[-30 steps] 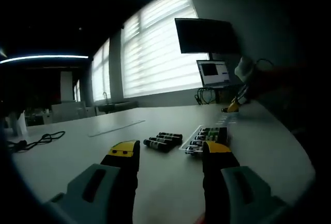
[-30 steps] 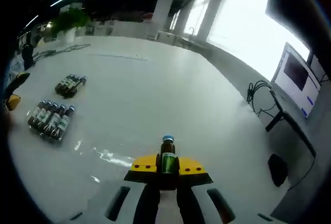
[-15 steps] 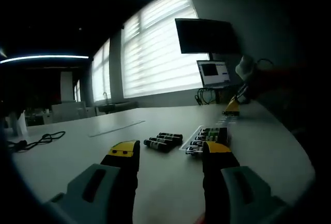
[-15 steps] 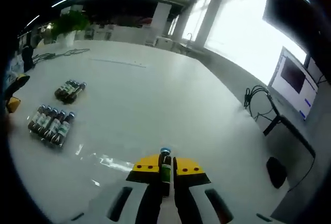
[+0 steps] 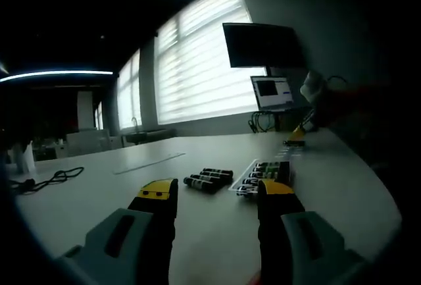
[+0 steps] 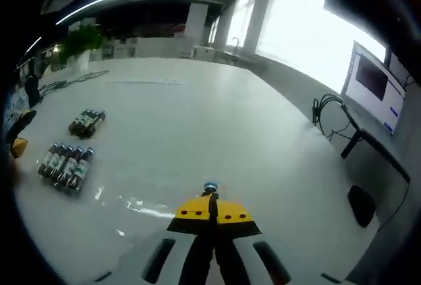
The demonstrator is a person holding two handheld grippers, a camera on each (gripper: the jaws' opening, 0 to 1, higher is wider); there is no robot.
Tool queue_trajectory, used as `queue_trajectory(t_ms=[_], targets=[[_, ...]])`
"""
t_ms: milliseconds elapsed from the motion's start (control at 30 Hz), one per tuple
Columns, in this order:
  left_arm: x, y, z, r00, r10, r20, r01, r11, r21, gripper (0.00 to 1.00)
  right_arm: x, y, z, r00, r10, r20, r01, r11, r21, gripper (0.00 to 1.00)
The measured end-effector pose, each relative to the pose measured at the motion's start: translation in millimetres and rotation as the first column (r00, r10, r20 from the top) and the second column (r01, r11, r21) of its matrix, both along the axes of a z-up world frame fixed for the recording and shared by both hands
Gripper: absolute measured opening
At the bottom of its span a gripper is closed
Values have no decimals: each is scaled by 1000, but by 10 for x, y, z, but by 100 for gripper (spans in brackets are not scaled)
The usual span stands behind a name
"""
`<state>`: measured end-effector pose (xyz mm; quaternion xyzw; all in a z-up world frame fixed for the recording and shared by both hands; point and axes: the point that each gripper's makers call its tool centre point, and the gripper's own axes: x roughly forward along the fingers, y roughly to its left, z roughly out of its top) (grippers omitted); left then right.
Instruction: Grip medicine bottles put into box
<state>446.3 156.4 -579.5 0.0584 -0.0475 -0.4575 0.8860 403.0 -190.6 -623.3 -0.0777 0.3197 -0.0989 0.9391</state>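
While my right gripper (image 6: 210, 211) is pinching the small, slippery glass medicine bottle (image 6: 210, 189) below its cap, my left gripper (image 5: 217, 196) is waiting spread.

Office, wall monitor (image 5: 263, 45), blinds (image 5: 197, 68), table (image 6: 197, 120)

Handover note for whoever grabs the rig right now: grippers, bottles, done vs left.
Right gripper: shut on a medicine bottle, its blue cap poking out above the jaws, held over the white table.
Left gripper: open, holding nothing, low over the table.
Bottles: a row of bottles lying side by side in what looks like a clear tray; a smaller loose group beyond it.
Done: one bottle picked up.
Left: place the held bottle with the row, then fetch the loose ones. Whether the tray is the box, I cannot tell.
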Motion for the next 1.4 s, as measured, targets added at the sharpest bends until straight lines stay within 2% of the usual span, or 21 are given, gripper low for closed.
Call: queue_trajectory(t_ms=[300,333,433,633,1167,1400], targets=[[5,1,-1,1000,3,-1,-3,1000,1,42,23,-4,-39,1000,2,0,-2,1000,11,0],[6,2,0,1000,4,0,-4,1000,1,42,11,-8,-77,1000,-1,-15,1,1000,15,0],[8,3,2,1000,5,0,-5,1000,-1,42,11,-7,-43,1000,-5,11,5,1000,19,0],[1,-1,5,1000,3,0,-3,1000,-1,42,-9,9,-38,1000,-4,21,4,1000,15,0],[0,5,2,1000,3,5,-3,1000,1,42,25,286,-13,999,45,27,-45,999,18,0],[-3,6,-2,1000,1,4,-1,1000,1,42,25,363,-5,998,60,11,-60,998,11,0]])
